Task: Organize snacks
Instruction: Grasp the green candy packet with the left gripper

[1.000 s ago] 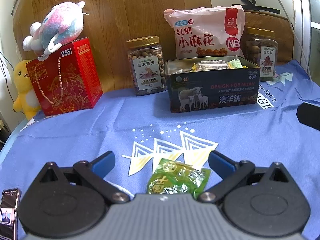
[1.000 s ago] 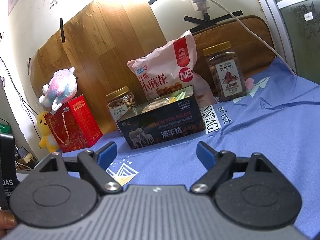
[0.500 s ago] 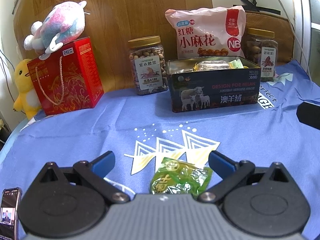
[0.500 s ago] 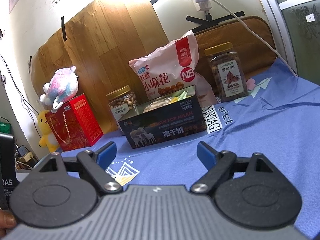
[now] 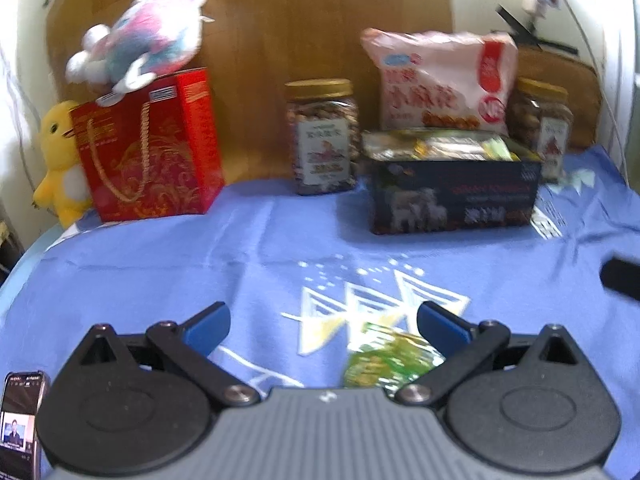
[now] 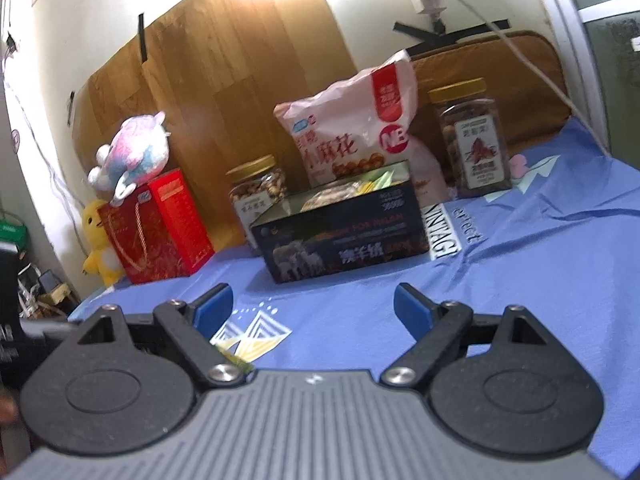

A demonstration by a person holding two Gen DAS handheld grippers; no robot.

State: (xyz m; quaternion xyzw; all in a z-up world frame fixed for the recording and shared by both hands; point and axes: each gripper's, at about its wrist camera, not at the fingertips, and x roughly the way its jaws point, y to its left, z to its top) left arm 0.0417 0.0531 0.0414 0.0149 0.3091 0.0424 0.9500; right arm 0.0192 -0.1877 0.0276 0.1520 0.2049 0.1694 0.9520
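A small green snack packet (image 5: 390, 362) lies on the blue cloth (image 5: 256, 248), close to the right finger of my open, empty left gripper (image 5: 324, 322). A dark open tin (image 5: 454, 196) holding several wrapped snacks stands at the back right; it also shows in the right wrist view (image 6: 340, 232). My right gripper (image 6: 312, 306) is open and empty above the cloth, in front of the tin. A sliver of the green packet (image 6: 236, 360) shows by its left finger.
Behind the tin stand a pink snack bag (image 5: 440, 80) and two nut jars (image 5: 322, 136) (image 5: 542, 124). A red gift box (image 5: 148, 148) with a plush toy (image 5: 136, 44) on top and a yellow duck (image 5: 60, 160) stand at the back left. A phone (image 5: 20, 424) lies at the lower left.
The left gripper has shifted left, so the green packet now sits nearer its right finger. The right gripper has swung left and slightly down; the tin looks nearer its centre.
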